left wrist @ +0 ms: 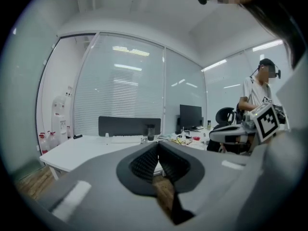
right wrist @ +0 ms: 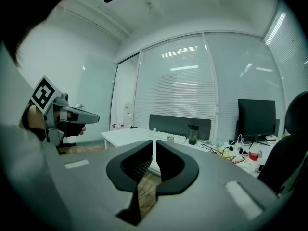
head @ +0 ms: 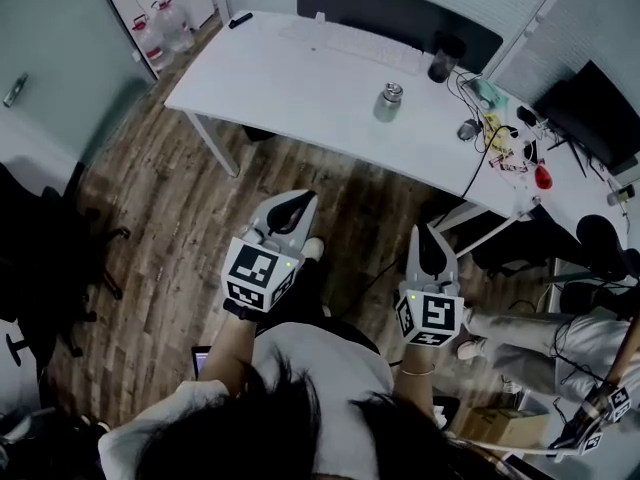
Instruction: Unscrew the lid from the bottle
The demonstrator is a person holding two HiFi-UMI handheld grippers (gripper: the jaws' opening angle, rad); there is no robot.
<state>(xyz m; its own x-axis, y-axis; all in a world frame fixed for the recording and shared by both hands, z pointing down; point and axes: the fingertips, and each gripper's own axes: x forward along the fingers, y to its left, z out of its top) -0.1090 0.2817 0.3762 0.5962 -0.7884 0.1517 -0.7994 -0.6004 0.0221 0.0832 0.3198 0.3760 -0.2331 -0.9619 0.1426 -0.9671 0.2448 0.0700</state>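
Head view: bottle [head: 388, 102] stands upright on the white bench [head: 280, 88], near the front edge. Its silver lid [head: 392, 91] is on. Nothing touches it.

Around it on the bench: white keyboard [head: 350, 46] behind and to the left, dark cup [head: 444, 58] behind and to the right. Loose cables and small items are at the right end, including a red one [head: 541, 177]. Dark monitor [head: 590, 108] sits at the far right.

Left gripper [head: 300, 206] and right gripper [head: 431, 240] are both held over the wood floor [head: 180, 218], well apart from the bench and bottle. They sit side by side, pointing toward the bench, each with its marker cube facing up.

Left gripper view: jaws of the left gripper [left wrist: 157, 150] are closed tip to tip, nothing between them. Bench lies ahead.

Right gripper view: jaws of the right gripper [right wrist: 154, 150] are closed, empty. Cup [right wrist: 193, 134] is visible on the bench beyond, left gripper [right wrist: 67, 117] off to the side.
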